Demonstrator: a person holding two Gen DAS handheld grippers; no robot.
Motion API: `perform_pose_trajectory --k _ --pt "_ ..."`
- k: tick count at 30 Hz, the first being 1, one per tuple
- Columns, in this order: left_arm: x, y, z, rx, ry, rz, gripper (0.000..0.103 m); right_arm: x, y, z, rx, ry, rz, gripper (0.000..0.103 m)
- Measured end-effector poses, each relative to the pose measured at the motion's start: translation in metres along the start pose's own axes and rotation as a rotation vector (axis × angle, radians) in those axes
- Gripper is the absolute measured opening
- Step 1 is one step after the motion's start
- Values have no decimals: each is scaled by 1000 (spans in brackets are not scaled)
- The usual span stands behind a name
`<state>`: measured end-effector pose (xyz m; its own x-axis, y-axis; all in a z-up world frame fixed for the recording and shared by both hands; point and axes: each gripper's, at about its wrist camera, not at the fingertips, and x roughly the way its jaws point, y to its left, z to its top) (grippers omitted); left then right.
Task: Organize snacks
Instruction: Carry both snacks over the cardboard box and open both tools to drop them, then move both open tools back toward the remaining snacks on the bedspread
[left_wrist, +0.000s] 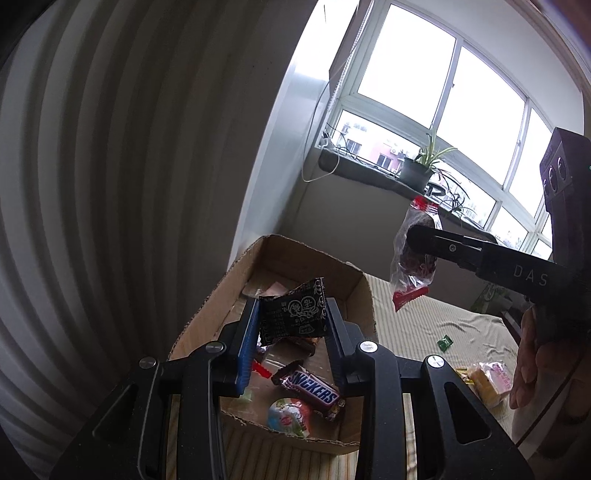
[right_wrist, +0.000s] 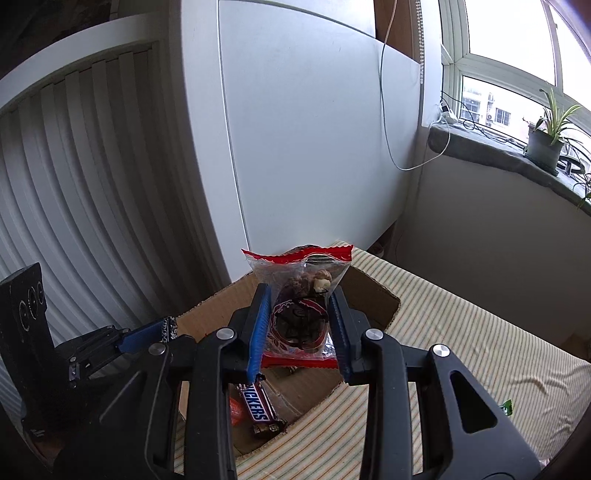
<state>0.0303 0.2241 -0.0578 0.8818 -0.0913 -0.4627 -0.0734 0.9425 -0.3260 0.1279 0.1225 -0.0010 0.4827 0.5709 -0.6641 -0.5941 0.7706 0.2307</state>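
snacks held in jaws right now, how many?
2: black packet in the left gripper, red-edged clear bag in the right gripper, both above the box.

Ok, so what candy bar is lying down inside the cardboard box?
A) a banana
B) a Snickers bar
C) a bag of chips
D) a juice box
B: the Snickers bar lies on the floor of the cardboard box, its name readable on the brown and blue wrapper, below the black packet that the left claw holds.
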Motion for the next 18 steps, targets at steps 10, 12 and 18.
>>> perform_pose_trajectory --k 10,12,18 --pt "11 13 -3 -18 20 65 77 13 -6 -4 12 14 -7 64" --pt "9 13 -2 -24 15 67 77 8 -4 -3 8 7 -9 64" --pt "-6 6 0 -11 -10 63 77 -5 2 -2 -3 -15 -6 64"
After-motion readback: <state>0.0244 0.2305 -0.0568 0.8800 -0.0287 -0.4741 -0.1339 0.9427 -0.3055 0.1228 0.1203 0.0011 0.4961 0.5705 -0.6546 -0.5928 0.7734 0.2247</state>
